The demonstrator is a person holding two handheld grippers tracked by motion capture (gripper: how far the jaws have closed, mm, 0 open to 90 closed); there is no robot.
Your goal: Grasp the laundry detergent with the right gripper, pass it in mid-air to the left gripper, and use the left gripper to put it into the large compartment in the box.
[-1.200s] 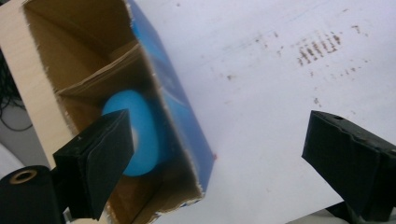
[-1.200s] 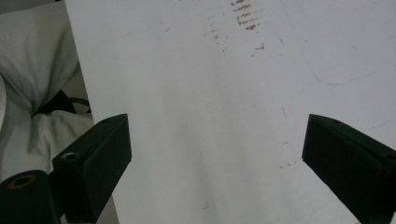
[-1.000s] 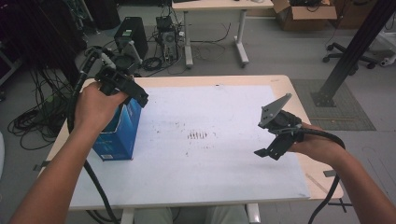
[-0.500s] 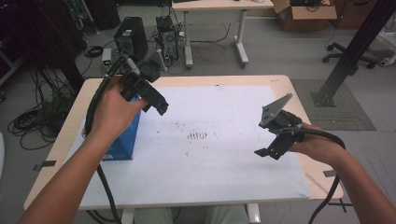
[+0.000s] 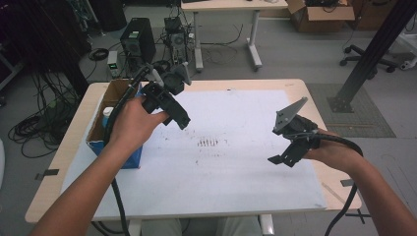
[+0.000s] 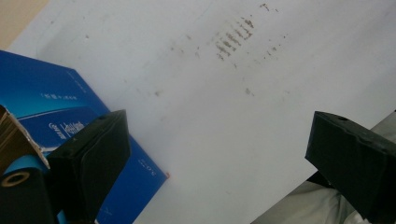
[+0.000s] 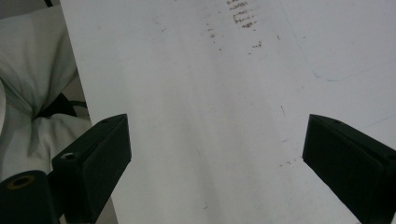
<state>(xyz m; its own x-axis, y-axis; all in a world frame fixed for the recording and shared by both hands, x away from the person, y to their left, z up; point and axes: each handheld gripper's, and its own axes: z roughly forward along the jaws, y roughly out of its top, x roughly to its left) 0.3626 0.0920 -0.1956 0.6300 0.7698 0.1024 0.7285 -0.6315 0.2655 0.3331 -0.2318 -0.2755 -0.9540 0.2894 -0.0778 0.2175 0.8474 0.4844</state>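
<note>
While the blue carton [image 5: 114, 129] sits at the left edge of the high view, open at the top with a white bottle [image 5: 106, 116] standing inside, the left gripper [image 5: 173, 105] has lifted clear of it! A second ago it hovered low over the box; now it rides higher, right of the carton, toward the frame's middle, above the white sheet [image 5: 236, 191]. In the left gripper view its jaws stand wide apart with nothing between them, and the carton's blue side [image 6: 70, 121] lies in the lower left. So, I'd judge, nothing has been pulled out yet: the hand comes away empty. Centre frame, a patch of brown smudges [image 5: 210, 142] marks the sheet. Over at the right, the right gripper [image 5: 290, 140] hasn't budged, parked above the sheet, jaws spread wide and empty.
</note>
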